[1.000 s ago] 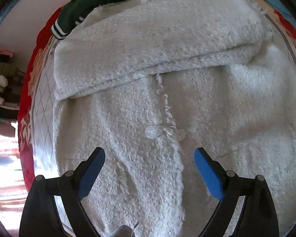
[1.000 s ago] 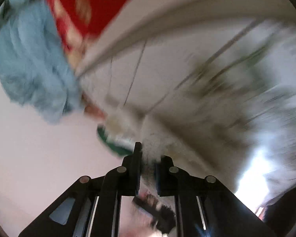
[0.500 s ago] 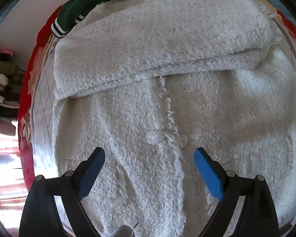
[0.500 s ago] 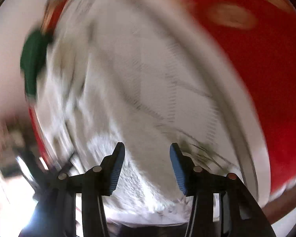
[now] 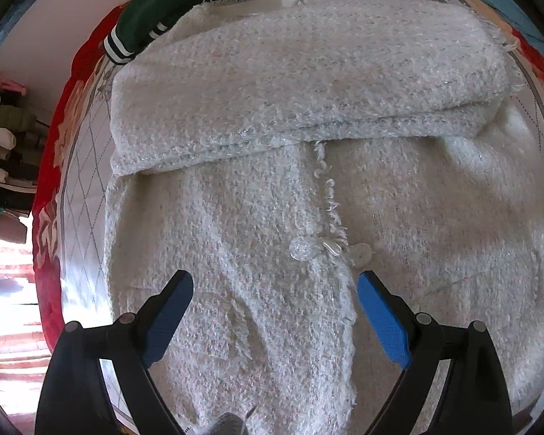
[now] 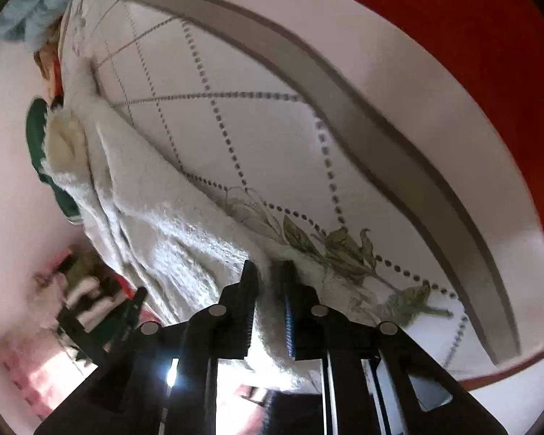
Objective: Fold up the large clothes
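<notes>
Fluffy white coat [image 6: 170, 232] edge sits between the closing right gripper [image 6: 270, 272]. Left gripper [image 5: 273, 288] hovers wide open, empty, button [image 5: 300, 248] at twelve o'clock. No readable writing.

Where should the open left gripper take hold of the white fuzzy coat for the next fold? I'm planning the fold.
Probably the white fuzzy coat at its bare left side edge, coming from above: that edge lies flat and free on the bedspread. The left gripper hangs open; the right gripper is closing on the opposite edge.
</notes>
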Demonstrator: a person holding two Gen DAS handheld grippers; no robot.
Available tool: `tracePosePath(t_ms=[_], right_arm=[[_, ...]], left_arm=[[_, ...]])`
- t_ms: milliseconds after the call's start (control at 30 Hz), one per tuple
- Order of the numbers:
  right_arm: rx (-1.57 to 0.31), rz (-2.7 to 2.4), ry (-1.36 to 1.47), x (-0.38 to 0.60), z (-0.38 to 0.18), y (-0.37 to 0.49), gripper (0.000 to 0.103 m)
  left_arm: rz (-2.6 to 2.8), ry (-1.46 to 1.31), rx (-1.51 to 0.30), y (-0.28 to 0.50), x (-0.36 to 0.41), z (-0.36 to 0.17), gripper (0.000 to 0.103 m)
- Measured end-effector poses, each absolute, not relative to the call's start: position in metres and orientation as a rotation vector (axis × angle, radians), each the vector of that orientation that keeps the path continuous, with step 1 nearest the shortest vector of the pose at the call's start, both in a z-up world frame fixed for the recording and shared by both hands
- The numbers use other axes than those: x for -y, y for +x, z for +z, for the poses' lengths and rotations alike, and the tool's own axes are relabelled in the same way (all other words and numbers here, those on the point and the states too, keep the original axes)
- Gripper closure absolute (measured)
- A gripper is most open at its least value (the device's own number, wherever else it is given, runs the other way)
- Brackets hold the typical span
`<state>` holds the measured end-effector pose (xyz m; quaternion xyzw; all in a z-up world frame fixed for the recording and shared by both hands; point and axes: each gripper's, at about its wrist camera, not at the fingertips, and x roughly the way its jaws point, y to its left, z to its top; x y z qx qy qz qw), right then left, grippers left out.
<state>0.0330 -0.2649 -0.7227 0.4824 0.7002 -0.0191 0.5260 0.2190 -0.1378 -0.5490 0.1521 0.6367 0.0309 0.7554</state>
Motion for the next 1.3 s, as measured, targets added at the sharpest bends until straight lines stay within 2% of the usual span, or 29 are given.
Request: tracePosePath(t_ms=[67,100,233,367,500,533,567,700,833,933,1000,1067,1167,1300], right_arm=[[-1.692,-0.084,0.898,0.251,-0.691,0.055,0.062],[-1.691,-0.099,0.792,0.242,-0.681,0.067,0.059],[-1.593,-0.015,0.587,0.204,-0.644,0.126,0.059],[-1.584,0.052,0.53,0.196,-0.674,0.205,0.059],[-1.604,0.112,0.425,0.199,-0.704,0.246,0.059],[-1.621,0.128,0.371,0.189,-0.721,0.264,0.061],[-1.625,0.099,0.32,0.188,-0.731,0.274,0.071],[-1.647,-0.02,0.536,0.225,-0.74,0.284,0.074],[-1.734,-0.059,0.528,0.232,-0.712,0.28,0.069],[-1.723,-0.074,0.519,0.237,-0.667,0.282,0.064],[-1.688,-0.053,0.532,0.242,-0.635,0.279,0.061],[-1.659,0.004,0.576,0.228,-0.617,0.291,0.054],[-1.647,0.123,0.593,0.189,-0.618,0.327,0.05],[-1.65,0.166,0.496,0.131,-0.653,0.394,0.046]], left_arm=[[0.069,0.335,-1.376,0.218,0.137,-0.547,0.011],[0.072,0.335,-1.374,0.219,0.138,-0.548,0.011],[0.089,0.318,-1.376,0.23,0.14,-0.554,0.011],[0.123,0.341,-1.329,0.258,0.149,-0.56,0.011],[0.159,0.35,-1.317,0.283,0.149,-0.573,0.011],[0.167,0.353,-1.334,0.288,0.148,-0.58,0.011],[0.166,0.343,-1.352,0.291,0.146,-0.585,0.011],[0.173,0.281,-1.368,0.292,0.13,-0.578,0.011],[0.195,0.187,-1.355,0.298,0.104,-0.542,0.01],[0.233,0.139,-1.315,0.32,0.081,-0.512,0.011],[0.256,0.134,-1.283,0.345,0.067,-0.5,0.002],[0.275,0.153,-1.259,0.373,0.06,-0.5,0.002],[0.307,0.198,-1.232,0.412,0.052,-0.512,0.002],[0.326,0.287,-1.224,0.449,0.044,-0.542,0.002]])
